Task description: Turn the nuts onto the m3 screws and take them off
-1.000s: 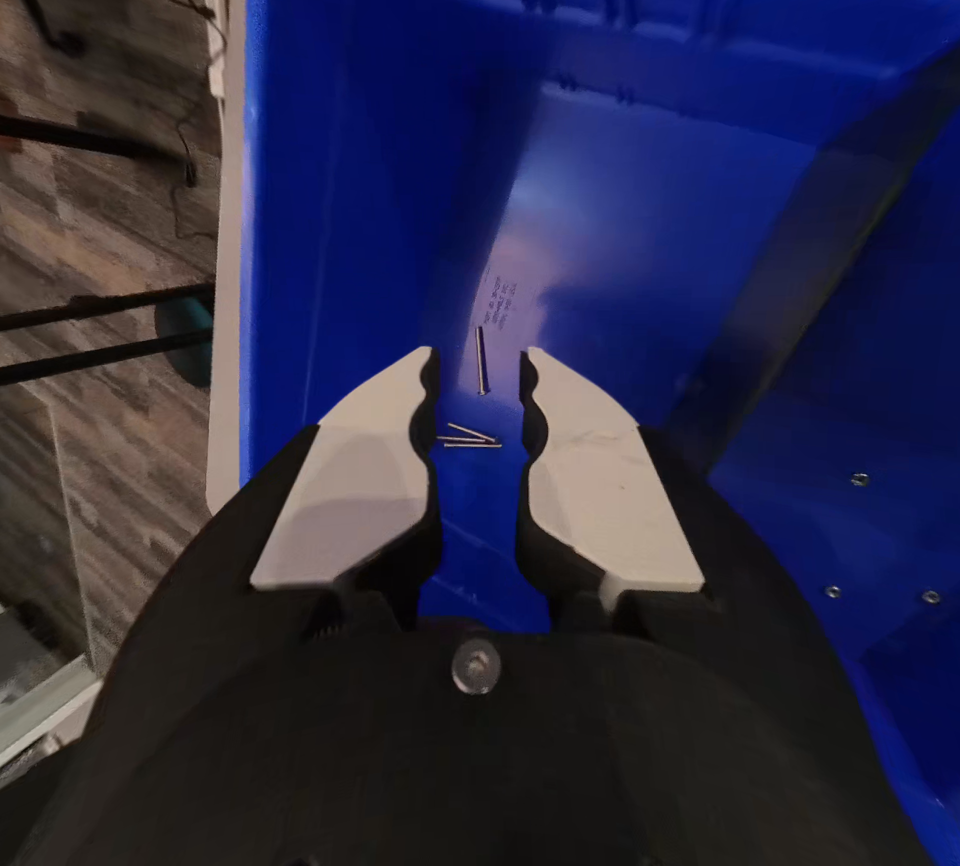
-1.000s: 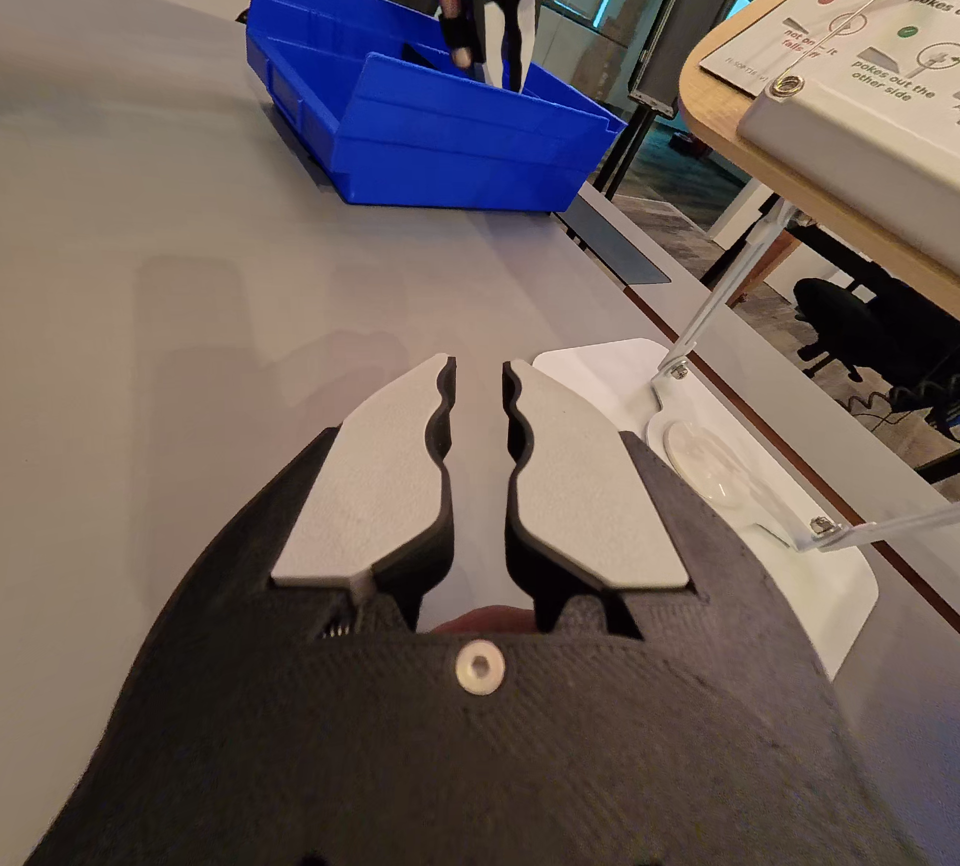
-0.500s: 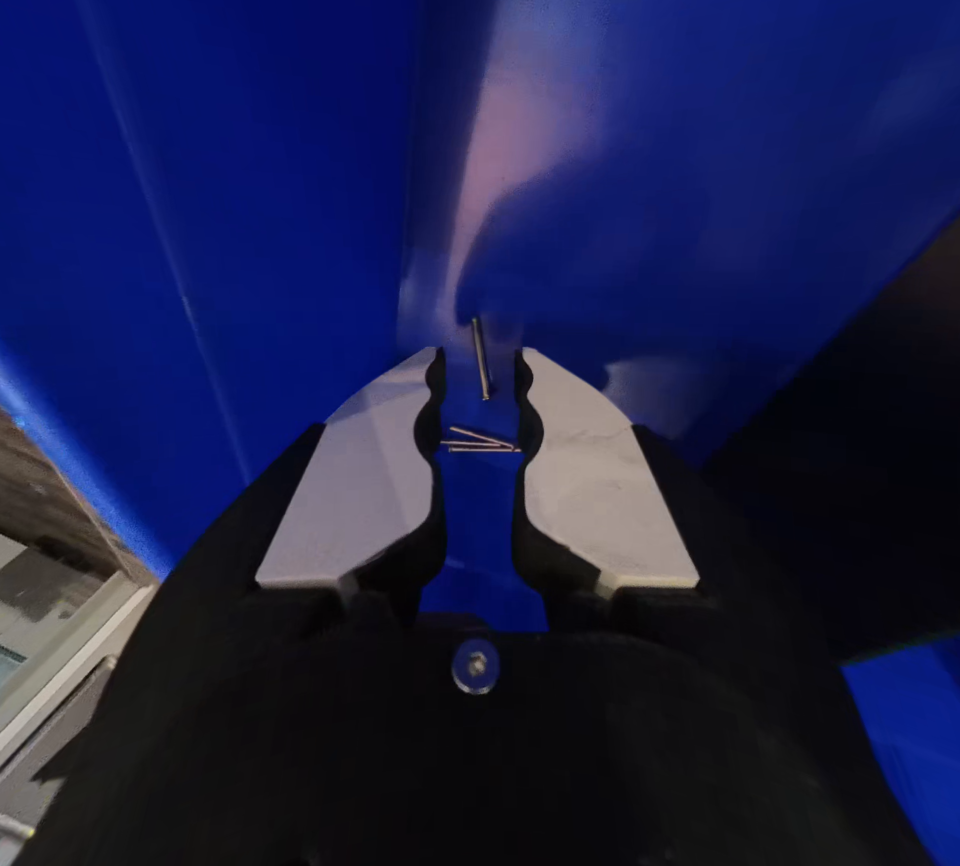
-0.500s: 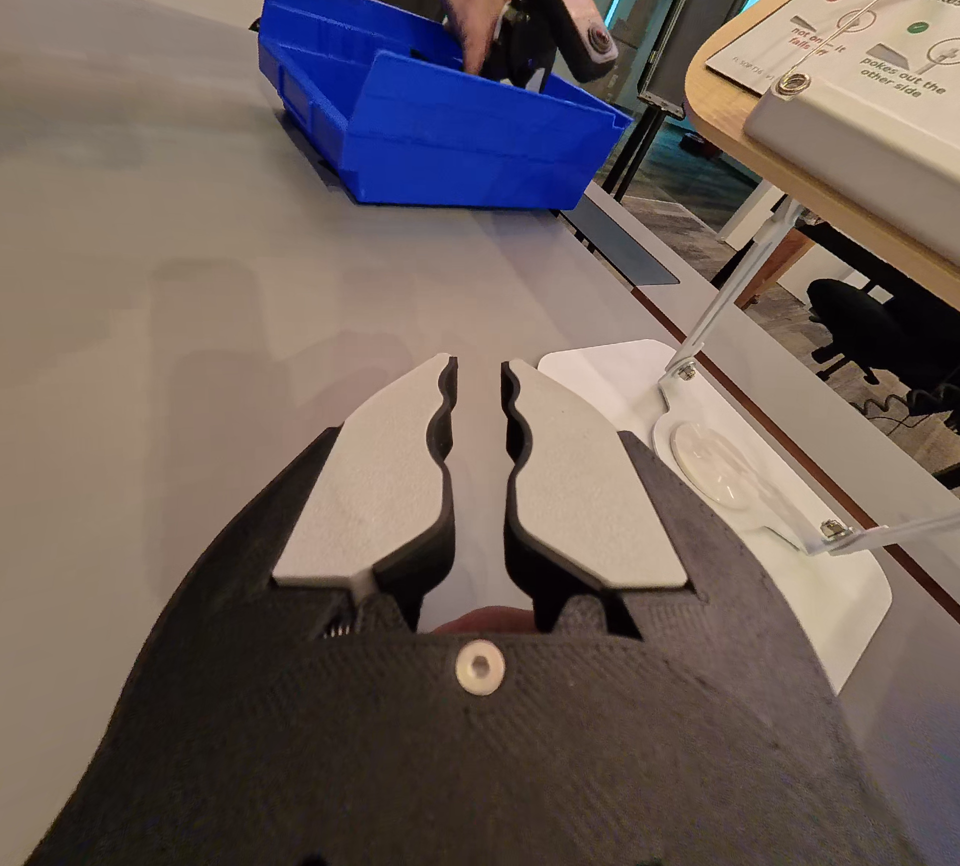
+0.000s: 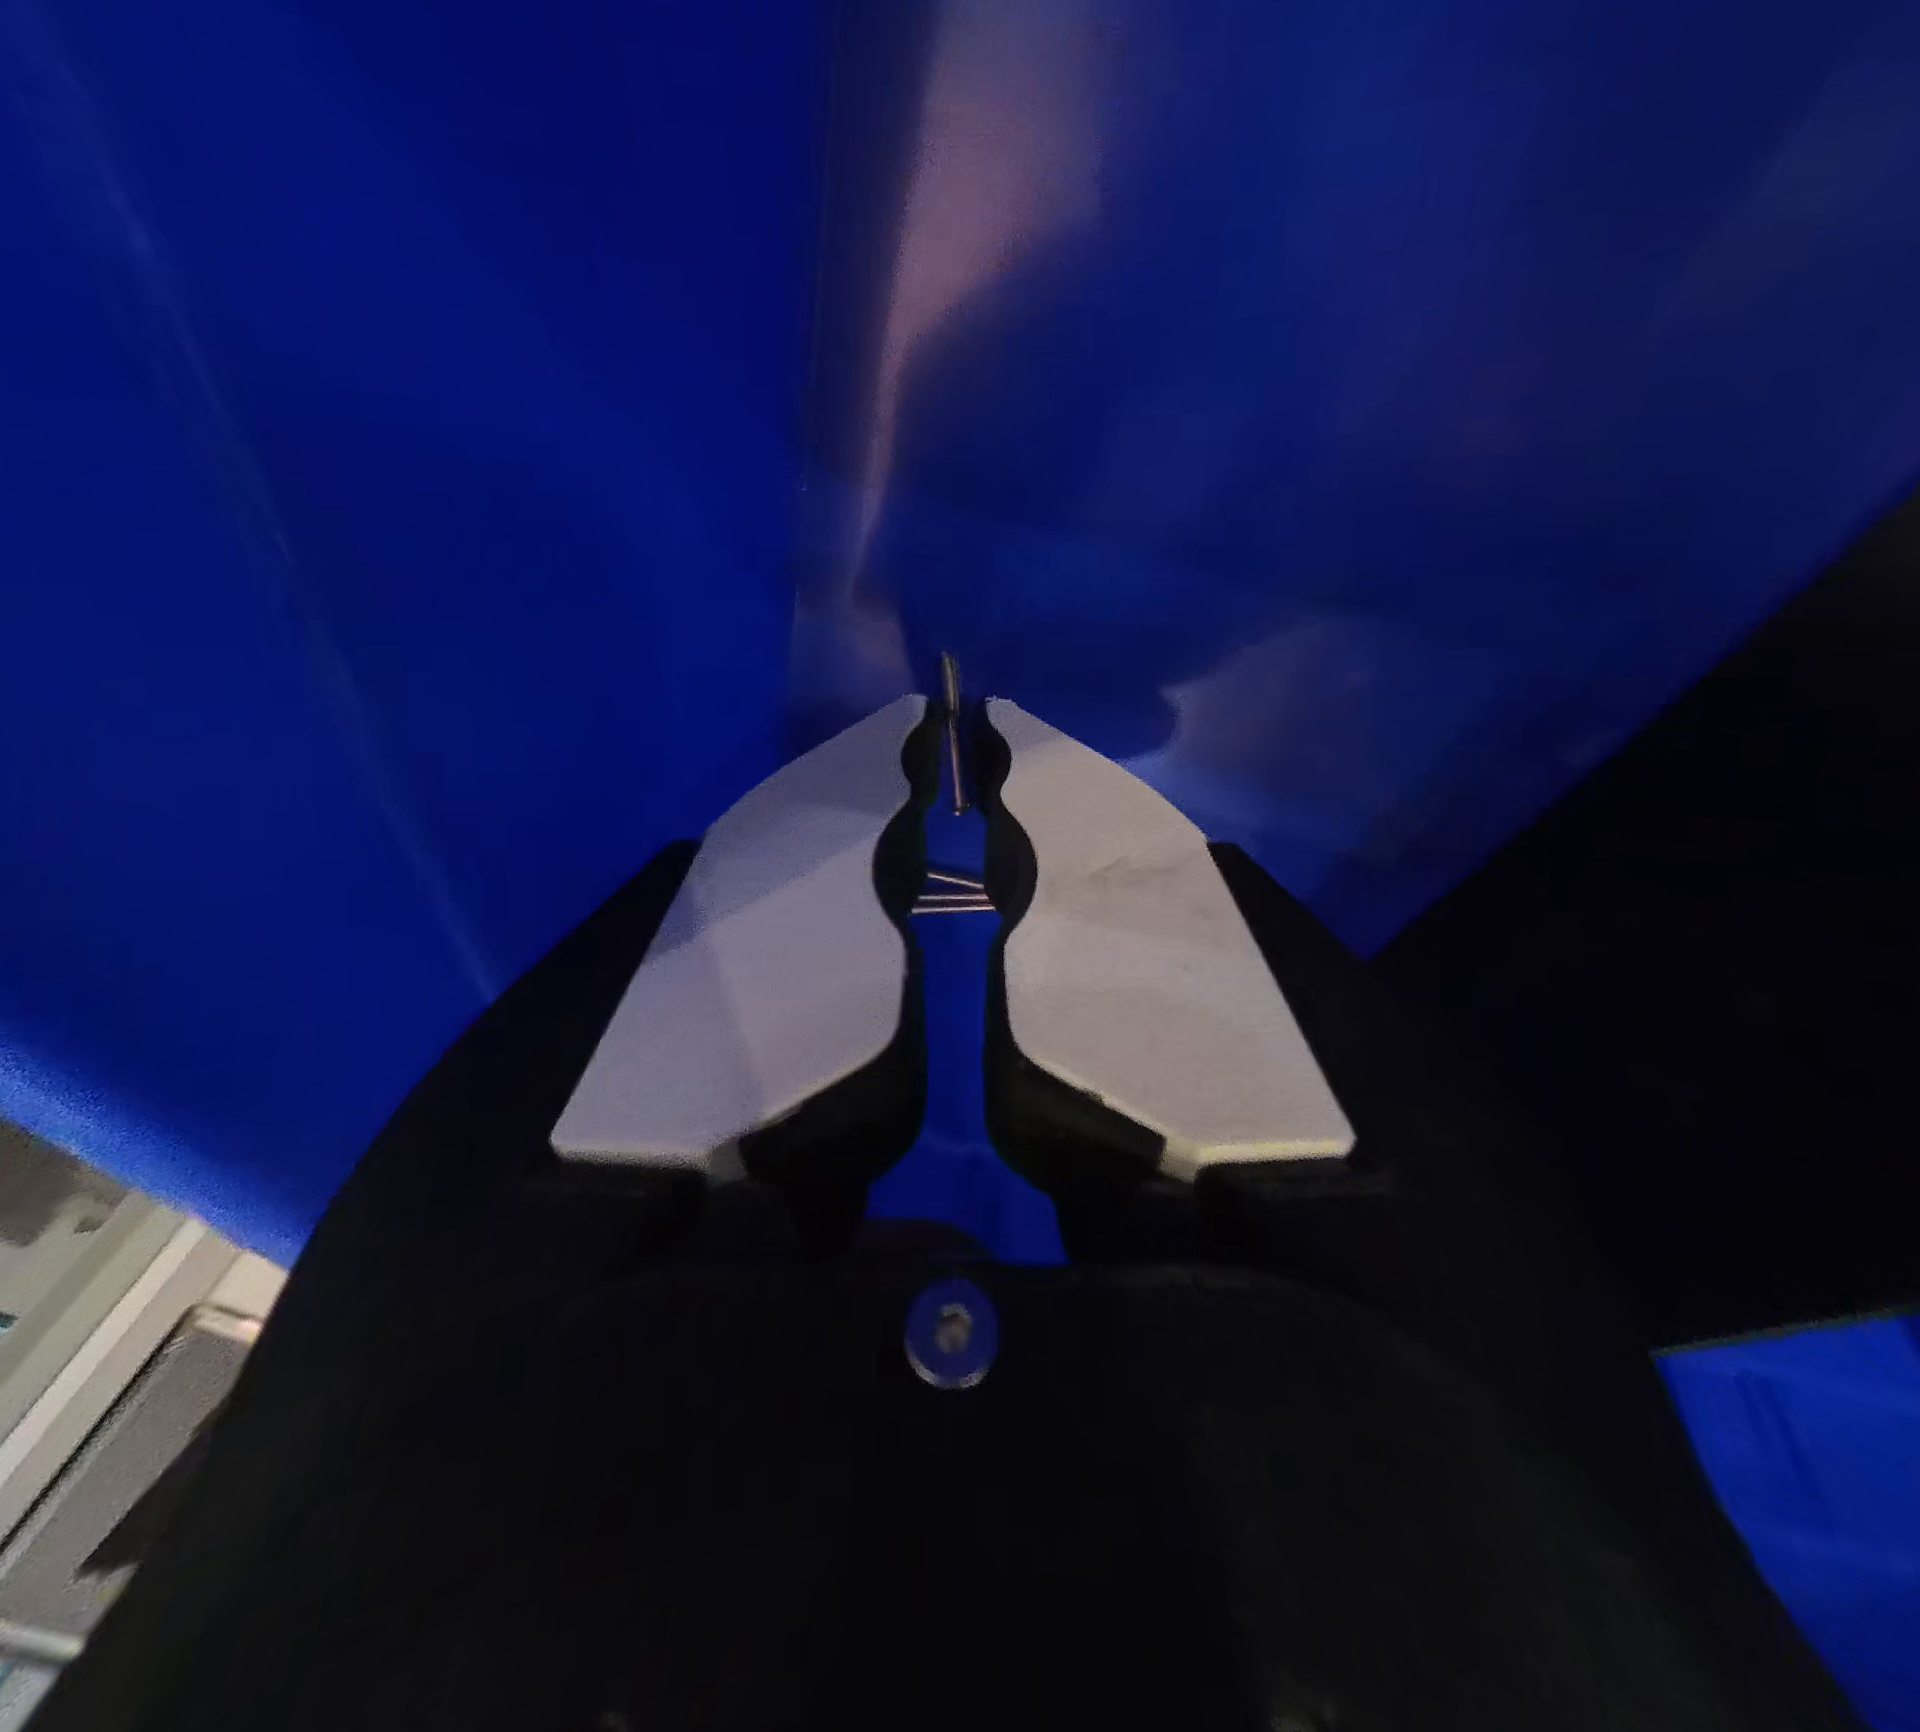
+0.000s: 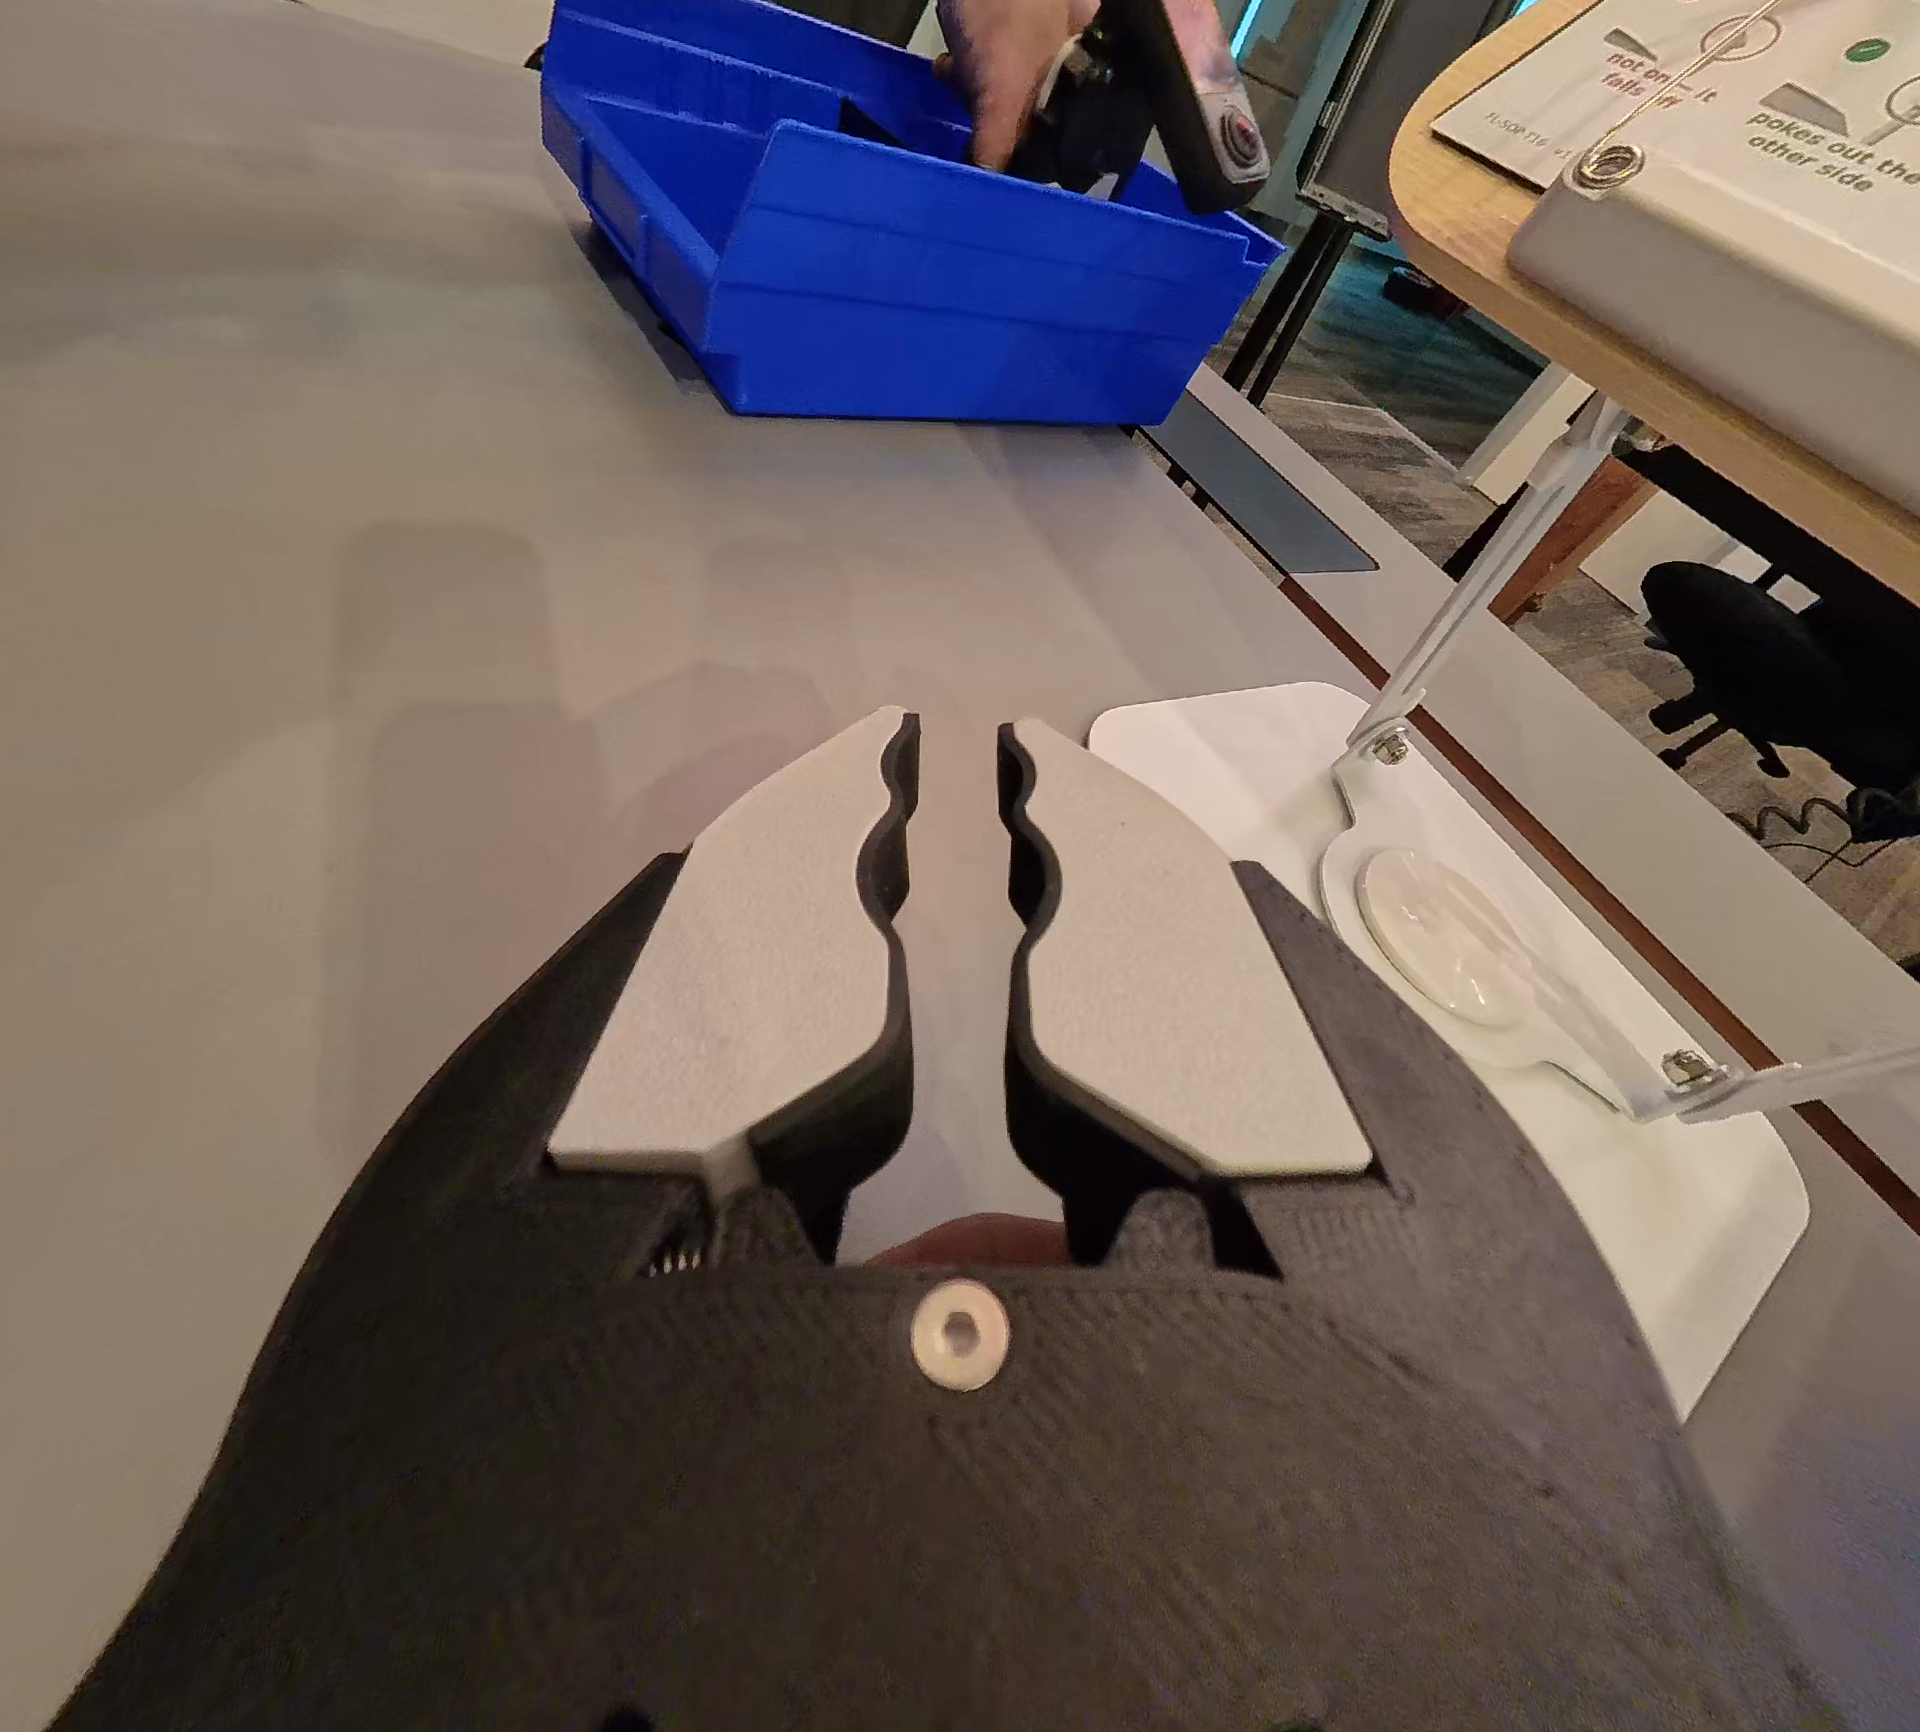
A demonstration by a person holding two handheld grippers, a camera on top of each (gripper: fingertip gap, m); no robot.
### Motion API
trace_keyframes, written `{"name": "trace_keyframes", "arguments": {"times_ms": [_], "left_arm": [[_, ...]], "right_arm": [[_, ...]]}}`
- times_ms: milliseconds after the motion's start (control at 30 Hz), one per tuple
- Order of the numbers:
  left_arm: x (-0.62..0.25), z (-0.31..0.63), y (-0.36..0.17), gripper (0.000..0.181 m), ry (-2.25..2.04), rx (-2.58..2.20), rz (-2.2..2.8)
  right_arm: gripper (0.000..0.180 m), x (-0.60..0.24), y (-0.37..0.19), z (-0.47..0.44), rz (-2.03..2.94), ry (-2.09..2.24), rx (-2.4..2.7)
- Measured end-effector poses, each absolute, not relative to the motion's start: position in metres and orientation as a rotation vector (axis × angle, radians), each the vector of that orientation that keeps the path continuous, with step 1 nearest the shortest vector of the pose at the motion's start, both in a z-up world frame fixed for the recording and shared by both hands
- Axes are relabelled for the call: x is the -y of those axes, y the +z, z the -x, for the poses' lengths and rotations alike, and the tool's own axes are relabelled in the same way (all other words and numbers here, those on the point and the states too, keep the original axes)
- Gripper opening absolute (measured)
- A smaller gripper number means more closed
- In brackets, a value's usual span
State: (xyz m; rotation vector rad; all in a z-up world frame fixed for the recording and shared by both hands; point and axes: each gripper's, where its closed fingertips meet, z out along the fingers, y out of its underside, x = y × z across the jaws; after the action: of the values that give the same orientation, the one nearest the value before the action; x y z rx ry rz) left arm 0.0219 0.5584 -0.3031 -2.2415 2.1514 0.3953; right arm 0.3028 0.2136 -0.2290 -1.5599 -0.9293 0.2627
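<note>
A grey table [image 6: 416,435] is seen in the right wrist view, with a blue bin [image 6: 935,311] set at its far side and a white stand base [image 6: 1351,903] just beside the near gripper. The left gripper [image 5: 951,716] is lowered deep into the bin, its walls filling the left wrist view, and it is held there by a hand [image 6: 987,9]. The right gripper [image 6: 958,732] hangs over bare table with its fingers spread a little and nothing between them. The left fingers are drawn close around a thin upright-lying screw [image 5: 950,732] on the bin floor; a narrow gap remains on each side, so whether it is pinched yet cannot be told. Two more screws [image 5: 951,895] lie crossed farther back between the fingers. No nut is in view here. The task is judged to be at its very start: a first screw is being picked, and all threading on and off is left.
</note>
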Motion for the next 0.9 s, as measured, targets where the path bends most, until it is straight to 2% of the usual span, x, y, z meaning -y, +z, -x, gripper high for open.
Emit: {"name": "trace_keyframes", "arguments": {"times_ms": [200,667,900], "left_arm": [[-0.557,-0.022,-0.305,0.002,0.281,-2.135,2.311],[-0.548,-0.025,-0.302,0.002,0.328,-2.226,2.193],[-0.544,-0.029,-0.277,0.002,0.276,-2.138,2.135]], "right_arm": [[0.014,-0.212,-0.229,-0.302,1.559,0.272,0.933],[0.014,-0.212,-0.229,-0.302,1.561,0.28,0.939],[0.013,-0.211,-0.229,-0.302,1.558,0.285,0.94]]}}
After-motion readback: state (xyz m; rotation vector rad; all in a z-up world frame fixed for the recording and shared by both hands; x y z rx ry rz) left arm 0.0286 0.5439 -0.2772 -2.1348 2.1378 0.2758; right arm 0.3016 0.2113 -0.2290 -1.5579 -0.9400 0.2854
